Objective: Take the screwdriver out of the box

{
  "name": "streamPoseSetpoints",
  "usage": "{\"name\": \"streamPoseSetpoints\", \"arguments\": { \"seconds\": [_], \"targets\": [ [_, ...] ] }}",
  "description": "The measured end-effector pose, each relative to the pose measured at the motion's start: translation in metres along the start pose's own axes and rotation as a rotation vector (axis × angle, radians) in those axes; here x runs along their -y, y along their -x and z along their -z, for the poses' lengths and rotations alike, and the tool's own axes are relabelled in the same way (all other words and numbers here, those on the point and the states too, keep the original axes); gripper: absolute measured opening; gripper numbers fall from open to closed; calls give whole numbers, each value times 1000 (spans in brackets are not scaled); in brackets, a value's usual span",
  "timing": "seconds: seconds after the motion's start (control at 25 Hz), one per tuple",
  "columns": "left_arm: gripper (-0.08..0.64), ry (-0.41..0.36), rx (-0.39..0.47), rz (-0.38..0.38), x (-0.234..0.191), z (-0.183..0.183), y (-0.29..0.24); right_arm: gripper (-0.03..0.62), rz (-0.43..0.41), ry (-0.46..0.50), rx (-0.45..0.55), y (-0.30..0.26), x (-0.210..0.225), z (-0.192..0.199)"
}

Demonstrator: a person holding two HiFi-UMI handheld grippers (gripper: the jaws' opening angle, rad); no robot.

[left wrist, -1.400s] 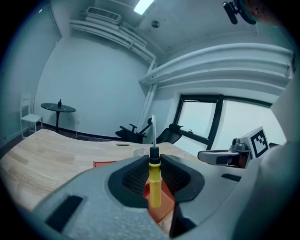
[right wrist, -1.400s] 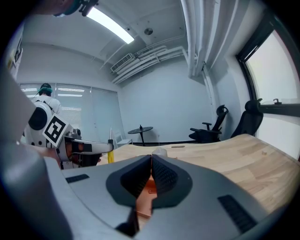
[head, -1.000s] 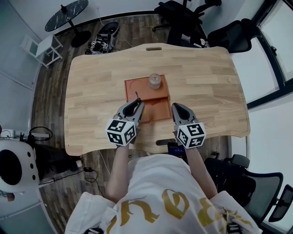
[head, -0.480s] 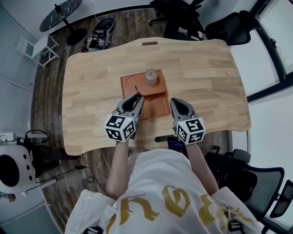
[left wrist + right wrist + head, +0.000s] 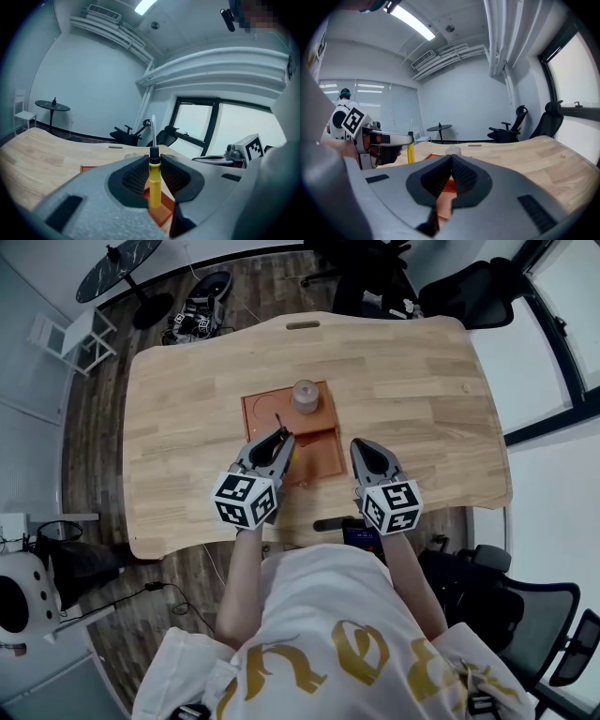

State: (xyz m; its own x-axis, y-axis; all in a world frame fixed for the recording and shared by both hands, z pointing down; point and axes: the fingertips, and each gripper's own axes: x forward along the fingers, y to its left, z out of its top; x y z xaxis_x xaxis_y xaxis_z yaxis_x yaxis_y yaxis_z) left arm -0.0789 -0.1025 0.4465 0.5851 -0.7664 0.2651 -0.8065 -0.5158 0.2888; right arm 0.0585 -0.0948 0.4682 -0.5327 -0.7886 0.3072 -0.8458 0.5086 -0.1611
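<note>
My left gripper (image 5: 281, 440) is shut on a screwdriver (image 5: 154, 185) with a yellow handle, a black collar and a thin metal shaft. It stands upright between the pads (image 5: 133, 176), lifted over the near edge of the flat orange box (image 5: 263, 410). In the head view the shaft of the screwdriver (image 5: 278, 421) pokes out past the left jaw tips. My right gripper (image 5: 362, 448) hovers beside the box's right near corner, jaws shut with nothing between them. From the right gripper view, the left gripper (image 5: 379, 140) and the screwdriver (image 5: 410, 153) show at the left.
A clear round container (image 5: 306, 395) stands at the far side of the orange box. The box lies mid-table on a light wooden desk (image 5: 422, 399). Office chairs (image 5: 469, 292) stand beyond the far edge, and a phone-like device (image 5: 361, 538) sits at the near edge.
Both grippers keep their places and the left one still holds the screwdriver. Only the head view has shifted slightly.
</note>
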Motion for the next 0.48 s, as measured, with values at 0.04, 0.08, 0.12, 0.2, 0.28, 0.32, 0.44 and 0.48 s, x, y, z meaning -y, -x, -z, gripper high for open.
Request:
{"name": "streamPoseSetpoints", "arguments": {
  "seconds": [0.04, 0.08, 0.12, 0.2, 0.28, 0.32, 0.44, 0.48],
  "targets": [
    [77, -1, -3, 1, 0, 1, -1, 11, 0, -2, -2, 0, 1, 1],
    [77, -4, -7, 2, 1, 2, -2, 11, 0, -4, -4, 0, 2, 2],
    [77, -7, -12, 2, 1, 3, -4, 11, -1, -7, -7, -1, 3, 3],
    [77, -11, -21, 2, 2, 5, -6, 11, -2, -9, -11, -2, 5, 5],
    [77, -12, -27, 1, 2, 7, -7, 11, -4, -9, -15, -3, 6, 6],
    [77, -13, -30, 1, 1, 8, -8, 11, -5, -8, -16, -5, 6, 6],
    [77, -18, -38, 1, -1, 10, -10, 11, -7, -7, -18, -8, 8, 7],
    [77, -19, -41, 1, -2, 11, -12, 11, -7, -7, -19, -10, 8, 7]
  ]
}}
